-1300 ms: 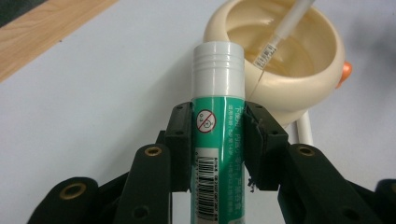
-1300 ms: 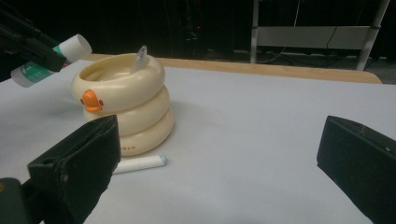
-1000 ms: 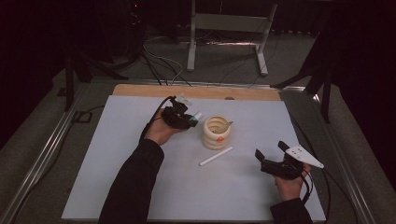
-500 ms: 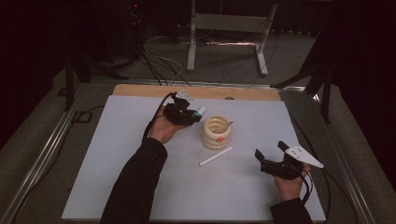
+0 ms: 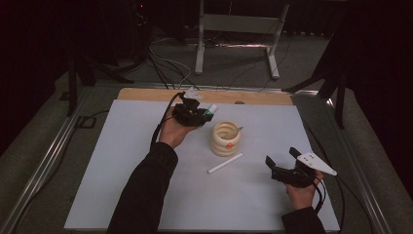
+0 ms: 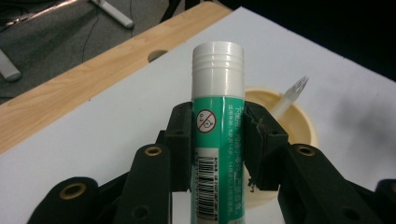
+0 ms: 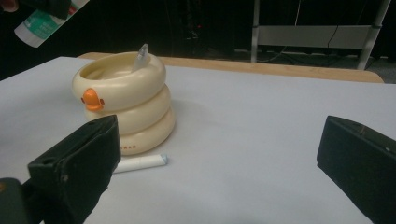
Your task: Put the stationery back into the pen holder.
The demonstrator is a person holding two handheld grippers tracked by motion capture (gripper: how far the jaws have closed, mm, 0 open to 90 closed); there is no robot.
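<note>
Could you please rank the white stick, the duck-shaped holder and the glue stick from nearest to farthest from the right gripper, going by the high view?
From the right gripper:
1. White stick, lying flat on the white table, toward the person's left of that gripper.
2. Duck-shaped holder, just behind the stick, farther up the table.
3. Glue stick, held in the left gripper beyond the holder.

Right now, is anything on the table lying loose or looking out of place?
One white stick lies flat on the white table, beside the cream pen holder rather than inside it. Nothing looks spilled or broken.
</note>
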